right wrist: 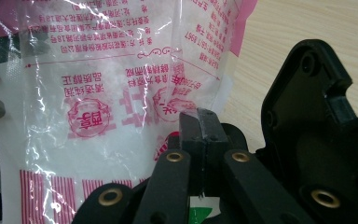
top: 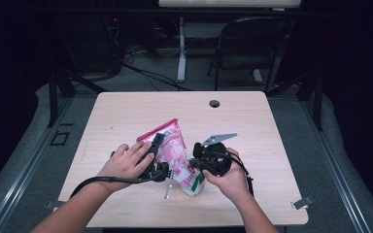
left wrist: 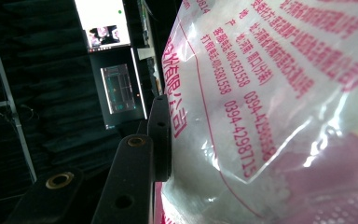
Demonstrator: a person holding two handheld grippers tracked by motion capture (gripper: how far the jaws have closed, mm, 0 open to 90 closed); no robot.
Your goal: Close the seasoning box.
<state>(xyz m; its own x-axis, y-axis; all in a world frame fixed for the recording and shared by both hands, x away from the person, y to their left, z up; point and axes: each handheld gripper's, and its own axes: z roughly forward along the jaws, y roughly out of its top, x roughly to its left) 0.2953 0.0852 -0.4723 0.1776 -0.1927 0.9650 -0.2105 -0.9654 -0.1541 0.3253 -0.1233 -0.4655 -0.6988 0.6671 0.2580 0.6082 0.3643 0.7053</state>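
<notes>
Clear plastic pouch with pink-and-red print and white granular filling (top: 175,153), held just above the middle of the pale wooden table (top: 272,126). The left gripper (top: 156,155), at nine o'clock, clamps its upper part, presumably to steady it. The right gripper (top: 199,165), at four o'clock, jaws pressed together, pinches a fold of film near the lower end, seemingly to pull.

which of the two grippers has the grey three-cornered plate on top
The right gripper, at the lower end of the pink and white bag; its plate sticks up, while the left gripper has none visible.
</notes>
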